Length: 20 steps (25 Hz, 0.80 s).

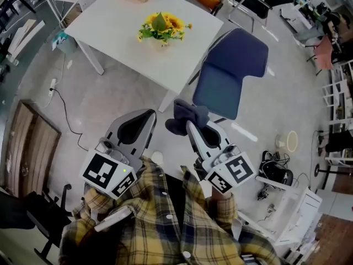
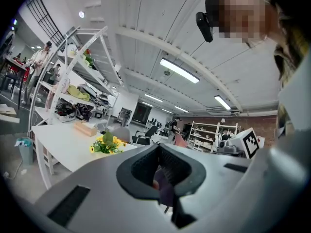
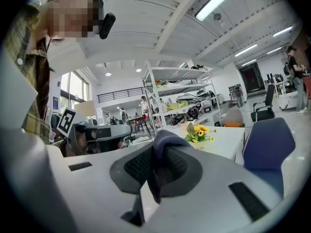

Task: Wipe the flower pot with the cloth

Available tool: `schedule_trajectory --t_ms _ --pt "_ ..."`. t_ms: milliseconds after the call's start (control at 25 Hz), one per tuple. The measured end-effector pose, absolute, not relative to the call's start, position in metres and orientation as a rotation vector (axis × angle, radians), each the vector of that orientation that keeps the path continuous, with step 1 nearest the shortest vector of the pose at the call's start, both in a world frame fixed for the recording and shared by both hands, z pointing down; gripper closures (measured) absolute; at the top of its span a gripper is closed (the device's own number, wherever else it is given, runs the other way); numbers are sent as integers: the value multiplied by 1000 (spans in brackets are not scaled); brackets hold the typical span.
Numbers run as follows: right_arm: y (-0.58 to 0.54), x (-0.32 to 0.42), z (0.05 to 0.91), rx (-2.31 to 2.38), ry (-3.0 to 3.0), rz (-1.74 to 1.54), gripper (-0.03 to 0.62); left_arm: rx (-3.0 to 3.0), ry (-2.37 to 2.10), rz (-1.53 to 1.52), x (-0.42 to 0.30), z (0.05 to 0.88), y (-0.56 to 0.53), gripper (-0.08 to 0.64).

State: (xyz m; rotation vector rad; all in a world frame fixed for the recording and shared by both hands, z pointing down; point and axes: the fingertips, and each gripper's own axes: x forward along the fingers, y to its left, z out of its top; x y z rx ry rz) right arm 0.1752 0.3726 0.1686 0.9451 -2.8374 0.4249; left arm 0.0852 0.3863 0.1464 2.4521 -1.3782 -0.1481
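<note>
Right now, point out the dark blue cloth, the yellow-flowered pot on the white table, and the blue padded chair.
dark blue cloth point(image 1: 186, 115), head view, bunched middle of the fabric.
yellow-flowered pot point(image 1: 161, 27), head view, flower cluster.
blue padded chair point(image 1: 229, 70), head view, middle of the upholstery.

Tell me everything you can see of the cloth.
The cloth is a dark blue-grey, soft-looking fabric, bunched up rather than spread. The jaws of the right gripper are shut on it: its bulk mounds past the jaw tips and a fold hangs between them. It is held over the floor, short of the white table, touching nothing else.
</note>
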Motion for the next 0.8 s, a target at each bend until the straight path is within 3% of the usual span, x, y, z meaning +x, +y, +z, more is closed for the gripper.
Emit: schedule_trajectory --t_ms 480,800 --pt "264 76 157 1127 -2769 402 575 2517 -1301 -89 -31 144 277 551" --pt "217 61 157 1358 -2671 419 575 2532 -1217 -33 -85 157 237 551"
